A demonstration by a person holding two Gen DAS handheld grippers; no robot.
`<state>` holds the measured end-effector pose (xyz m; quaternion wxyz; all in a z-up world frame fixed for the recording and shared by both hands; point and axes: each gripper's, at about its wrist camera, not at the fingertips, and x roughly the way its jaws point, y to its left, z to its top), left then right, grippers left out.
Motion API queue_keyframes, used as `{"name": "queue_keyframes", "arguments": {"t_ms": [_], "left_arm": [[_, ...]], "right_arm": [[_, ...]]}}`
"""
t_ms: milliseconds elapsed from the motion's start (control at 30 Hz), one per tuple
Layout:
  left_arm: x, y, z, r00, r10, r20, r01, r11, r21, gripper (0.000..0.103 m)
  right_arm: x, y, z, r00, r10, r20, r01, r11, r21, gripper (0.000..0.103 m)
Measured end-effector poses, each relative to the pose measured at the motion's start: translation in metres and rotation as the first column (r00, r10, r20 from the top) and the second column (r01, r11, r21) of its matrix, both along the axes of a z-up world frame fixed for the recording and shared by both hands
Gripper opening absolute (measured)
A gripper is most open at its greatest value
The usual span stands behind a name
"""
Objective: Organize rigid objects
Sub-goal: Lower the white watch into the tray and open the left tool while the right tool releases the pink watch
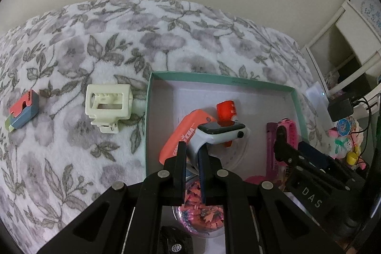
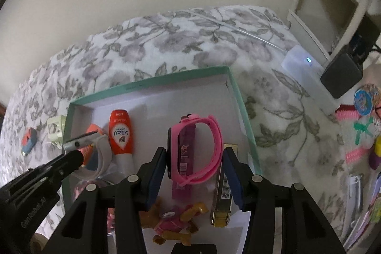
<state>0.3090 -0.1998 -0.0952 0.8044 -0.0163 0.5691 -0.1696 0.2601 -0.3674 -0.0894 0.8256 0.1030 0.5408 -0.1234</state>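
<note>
Rubbery watch straps, one in each gripper, over the green box [image 2: 240,97] on the bed

Left fingers [image 1: 182,156] are pinched together on the grey watch [image 1: 220,132] band; right fingers [image 2: 160,166] clasp the pink watch [image 2: 197,149]. Both look light, with bendy bands and stiff, scratchable faces, so the strap is probably the safest hold

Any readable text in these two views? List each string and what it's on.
"DAS": right gripper body, left wrist view.
"GenRobot.AI": left gripper body, right wrist view.
"LION", upside down: orange tube; its larger logo is unreadable to me.
Orange case: white lettering, partly hidden, unreadable.
Purple pack: print and barcode too small.
</note>
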Motion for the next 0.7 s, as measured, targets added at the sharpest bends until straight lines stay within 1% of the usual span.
{"name": "queue_keyframes", "arguments": {"t_ms": [233, 367, 400, 467, 533, 567, 600, 700], "left_arm": [[0.001, 0.000, -0.002, 1.000, 0.003, -0.009, -0.003, 1.000, 0.009, 0.010], [0.002, 0.000, 0.000, 1.000, 0.002, -0.022, -0.001, 1.000, 0.007, 0.013], [0.002, 0.001, 0.001, 1.000, 0.001, -0.023, -0.001, 1.000, 0.003, 0.015], [0.002, 0.002, 0.005, 1.000, 0.003, -0.020, -0.003, 1.000, -0.002, 0.022], [0.002, 0.003, 0.012, 1.000, 0.002, -0.010, -0.002, 1.000, -0.010, 0.034], [0.002, 0.003, 0.015, 1.000, 0.002, -0.004, -0.002, 1.000, -0.012, 0.035], [0.002, 0.004, 0.019, 1.000, 0.003, 0.002, -0.003, 1.000, -0.012, 0.036], [0.001, 0.006, 0.031, 1.000, 0.007, 0.020, -0.007, 1.000, -0.018, 0.036]], "right_arm": [[0.001, 0.002, -0.001, 1.000, 0.006, -0.011, -0.006, 1.000, -0.015, 0.052], [0.001, -0.001, -0.001, 1.000, -0.001, -0.012, 0.001, 1.000, -0.004, 0.053], [0.001, -0.001, 0.000, 1.000, 0.000, -0.015, 0.000, 1.000, -0.002, 0.053], [0.002, 0.000, 0.001, 1.000, 0.006, -0.014, -0.006, 1.000, -0.004, 0.053], [0.002, 0.001, 0.004, 1.000, 0.008, -0.008, -0.008, 1.000, -0.008, 0.056], [0.002, 0.002, 0.007, 1.000, 0.011, -0.002, -0.011, 1.000, -0.007, 0.059], [0.001, 0.003, 0.009, 1.000, 0.014, 0.004, -0.014, 1.000, -0.007, 0.060], [0.001, 0.007, 0.018, 0.999, 0.024, 0.026, -0.024, 1.000, -0.017, 0.060]]}}
